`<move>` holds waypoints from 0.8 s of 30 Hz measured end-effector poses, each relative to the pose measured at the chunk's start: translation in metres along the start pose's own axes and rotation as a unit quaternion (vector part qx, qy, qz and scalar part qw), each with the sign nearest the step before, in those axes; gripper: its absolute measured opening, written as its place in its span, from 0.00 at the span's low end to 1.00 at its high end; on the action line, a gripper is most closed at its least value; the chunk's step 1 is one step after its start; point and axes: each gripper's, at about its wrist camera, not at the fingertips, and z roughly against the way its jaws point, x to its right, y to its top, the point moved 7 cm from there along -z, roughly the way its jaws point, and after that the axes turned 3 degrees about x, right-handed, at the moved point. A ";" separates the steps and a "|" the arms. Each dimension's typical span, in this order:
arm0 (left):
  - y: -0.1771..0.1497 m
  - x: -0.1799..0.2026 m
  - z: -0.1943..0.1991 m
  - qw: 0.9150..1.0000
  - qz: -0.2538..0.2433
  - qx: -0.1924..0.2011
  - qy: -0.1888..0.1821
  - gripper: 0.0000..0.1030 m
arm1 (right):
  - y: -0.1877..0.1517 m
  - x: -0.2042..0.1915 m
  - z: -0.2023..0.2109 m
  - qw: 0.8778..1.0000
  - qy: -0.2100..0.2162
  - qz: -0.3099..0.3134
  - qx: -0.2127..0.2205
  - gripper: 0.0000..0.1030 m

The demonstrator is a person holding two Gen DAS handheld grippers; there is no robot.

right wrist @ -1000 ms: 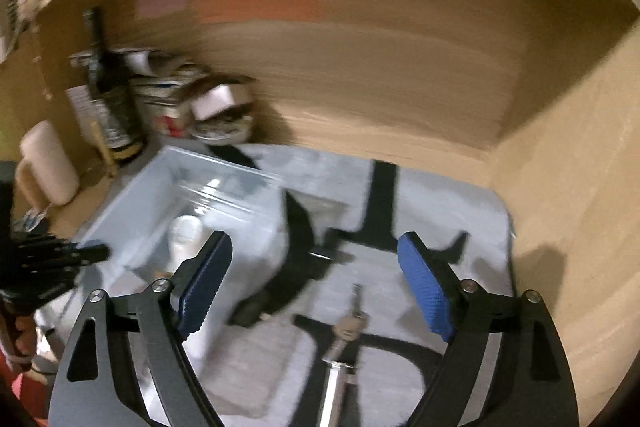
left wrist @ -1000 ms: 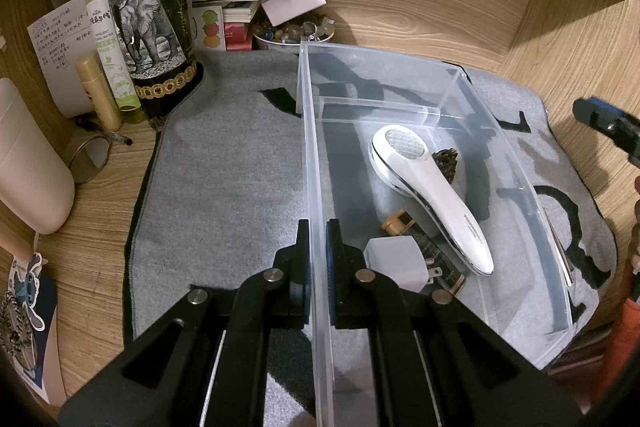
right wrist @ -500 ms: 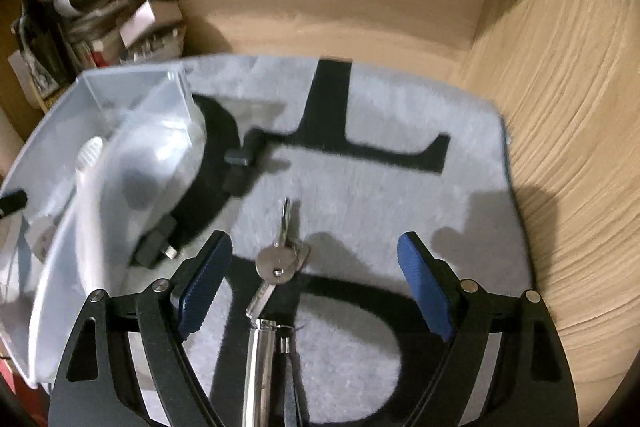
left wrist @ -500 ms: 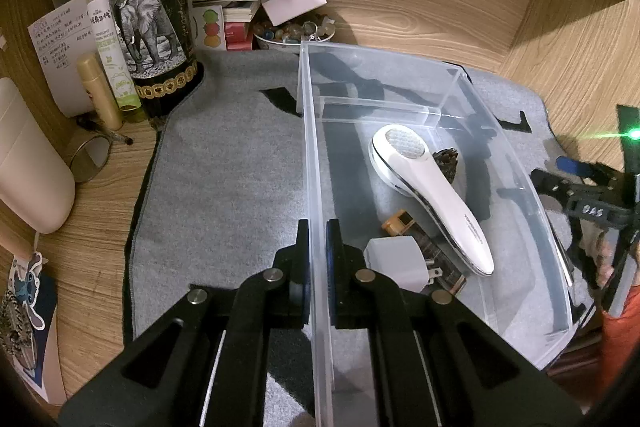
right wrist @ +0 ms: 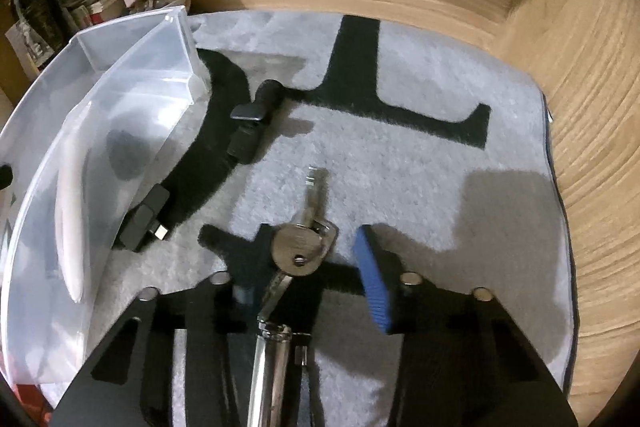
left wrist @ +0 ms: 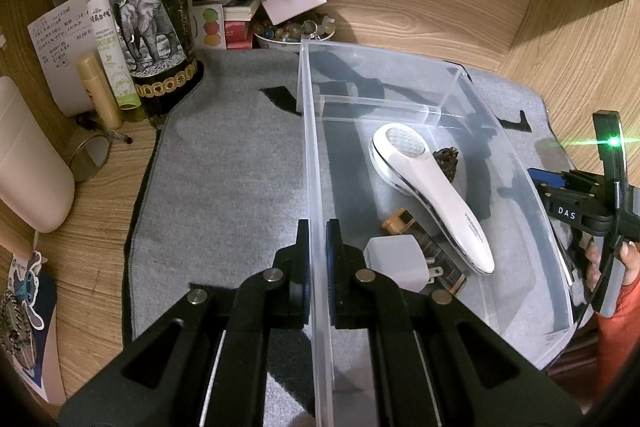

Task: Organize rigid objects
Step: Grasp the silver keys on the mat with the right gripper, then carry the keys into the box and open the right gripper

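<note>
clear bin point(left wrist: 516, 163) wall clamped by left hand-held gripper point(left wrist: 318, 259), so bin is steadied on grey mat point(left wrist: 224, 187). right hand-held gripper point(right wrist: 312, 259) jaws just closing around keys point(right wrist: 300, 247) near mat's front edge; contact not confirmed, gap visible.

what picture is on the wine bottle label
A black-and-white elephant on the wine bottle label, clearest in the left wrist view.
</note>
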 end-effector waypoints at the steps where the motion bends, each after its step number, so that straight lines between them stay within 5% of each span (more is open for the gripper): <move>1: 0.000 0.000 0.000 1.000 0.000 0.000 0.000 0.05 | 0.000 -0.001 0.000 1.000 -0.002 0.001 0.000 0.26; 5: 0.000 0.000 0.000 1.000 0.000 0.000 0.000 0.05 | 0.003 -0.001 0.001 1.000 -0.008 0.001 0.007 0.20; 24: -0.001 -0.001 0.000 1.000 0.000 0.000 0.000 0.05 | 0.046 -0.011 0.062 0.995 -0.013 0.006 0.103 0.21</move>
